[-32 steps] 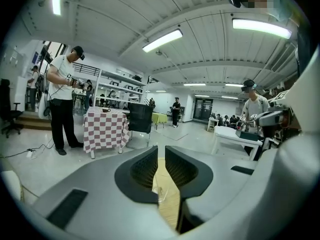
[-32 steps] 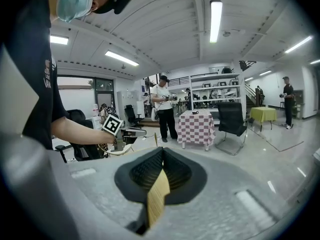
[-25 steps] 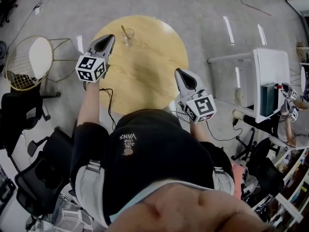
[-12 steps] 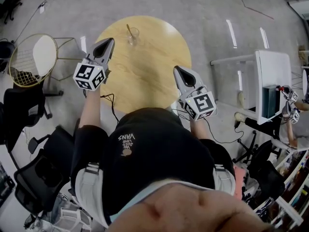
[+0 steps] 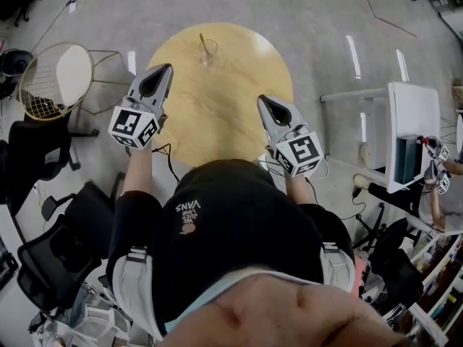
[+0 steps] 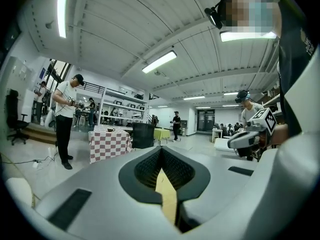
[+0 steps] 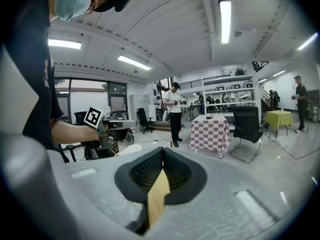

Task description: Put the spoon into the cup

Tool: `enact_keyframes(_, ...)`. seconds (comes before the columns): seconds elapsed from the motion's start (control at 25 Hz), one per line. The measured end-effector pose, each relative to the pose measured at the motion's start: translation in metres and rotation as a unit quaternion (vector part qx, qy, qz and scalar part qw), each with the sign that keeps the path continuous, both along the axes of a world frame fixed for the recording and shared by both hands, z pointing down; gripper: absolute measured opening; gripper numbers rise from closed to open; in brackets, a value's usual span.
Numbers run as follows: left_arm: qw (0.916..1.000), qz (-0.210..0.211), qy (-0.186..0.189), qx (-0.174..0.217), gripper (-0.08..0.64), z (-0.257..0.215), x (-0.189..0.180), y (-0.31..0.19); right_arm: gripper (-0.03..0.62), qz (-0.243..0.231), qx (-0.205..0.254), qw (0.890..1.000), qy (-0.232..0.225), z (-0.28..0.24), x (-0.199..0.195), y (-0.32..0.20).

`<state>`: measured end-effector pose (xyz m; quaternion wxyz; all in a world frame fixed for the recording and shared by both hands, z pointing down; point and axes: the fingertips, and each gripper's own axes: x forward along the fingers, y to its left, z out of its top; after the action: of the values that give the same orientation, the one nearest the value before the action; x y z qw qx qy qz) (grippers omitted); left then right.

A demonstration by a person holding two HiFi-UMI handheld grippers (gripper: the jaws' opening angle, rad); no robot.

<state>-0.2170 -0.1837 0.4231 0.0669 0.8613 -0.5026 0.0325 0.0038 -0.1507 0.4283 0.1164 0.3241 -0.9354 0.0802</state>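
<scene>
The table's (image 5: 239,78) near edge is hidden by the person (image 5: 231,230). The spoon (image 5: 203,42) is seen in the cup (image 5: 210,53) by the far edge. The left gripper (image 5: 164,69) and right gripper (image 5: 261,99) are pressed together, empty.

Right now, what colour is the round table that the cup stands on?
Light yellowish wood; the table shows best in the head view.

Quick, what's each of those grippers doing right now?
Left gripper: closed, holding nothing.
Right gripper: closed, holding nothing.
</scene>
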Motion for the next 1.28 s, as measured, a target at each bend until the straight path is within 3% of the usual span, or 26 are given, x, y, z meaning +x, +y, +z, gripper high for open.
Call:
enact_keyframes(0.6, 0.999, -0.034, 0.003, 0.029, 0.011, -0.025, -0.009, 0.036, -0.002, -0.024, 0.0, 1.0, -0.01, 0.0, -0.014, -0.007)
enact_keyframes(0.76, 0.999, -0.031, -0.008, 0.03, 0.011, -0.022, -0.009, 0.048, -0.002, -0.028, 0.002, 1.0, -0.01, 0.0, -0.017, -0.006)
enact_keyframes(1.28, 0.9976, -0.064, 0.009, 0.026, 0.011, -0.023, -0.005, 0.076, -0.002, -0.039, 0.003, 0.999, -0.008, -0.002, -0.016, -0.004)
